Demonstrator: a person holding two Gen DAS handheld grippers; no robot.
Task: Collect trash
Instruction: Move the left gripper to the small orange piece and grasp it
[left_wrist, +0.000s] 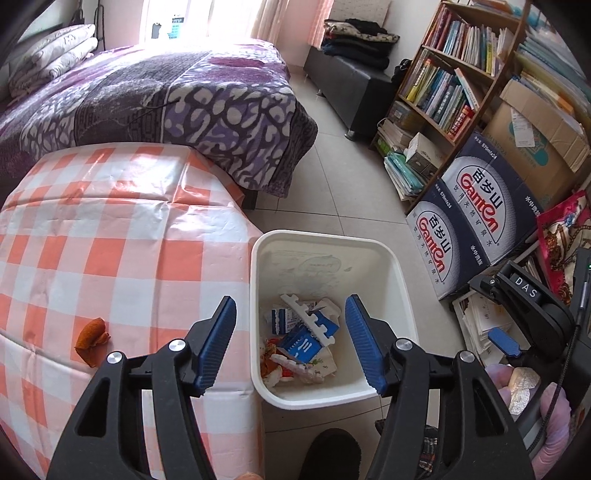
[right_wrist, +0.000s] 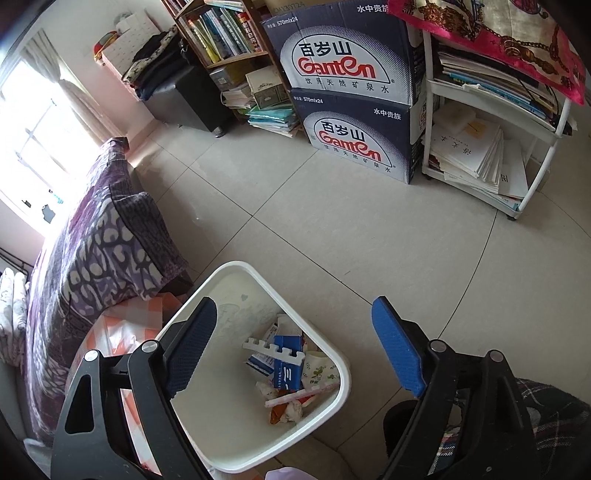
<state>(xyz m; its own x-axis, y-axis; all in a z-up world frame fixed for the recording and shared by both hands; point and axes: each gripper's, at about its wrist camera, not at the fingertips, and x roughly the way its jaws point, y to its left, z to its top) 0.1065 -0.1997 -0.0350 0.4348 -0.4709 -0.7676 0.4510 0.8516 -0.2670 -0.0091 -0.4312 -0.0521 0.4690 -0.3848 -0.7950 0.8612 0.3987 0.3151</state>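
Observation:
A white trash bin (left_wrist: 391, 273) stands on the floor beside the checked table (left_wrist: 110, 240). It holds several pieces of trash (left_wrist: 303, 339): blue-and-white cartons, a white foam strip, wrappers and peel. My left gripper (left_wrist: 291, 325) is open and empty above the bin. An orange peel (left_wrist: 92, 339) lies on the table to its left. In the right wrist view the bin (right_wrist: 332, 354) and its trash (right_wrist: 288, 365) sit below my right gripper (right_wrist: 295, 347), which is open and empty. The right gripper also shows at the right edge of the left wrist view (left_wrist: 517, 325).
A bed with a purple blanket (left_wrist: 166, 92) stands behind the table. Two stacked Ganten boxes (right_wrist: 354, 99), a bookshelf (left_wrist: 454, 74), a white rack of papers (right_wrist: 491, 147) and a dark bench (left_wrist: 347, 85) line the far side. Tiled floor (right_wrist: 351, 240) lies between them and the bin.

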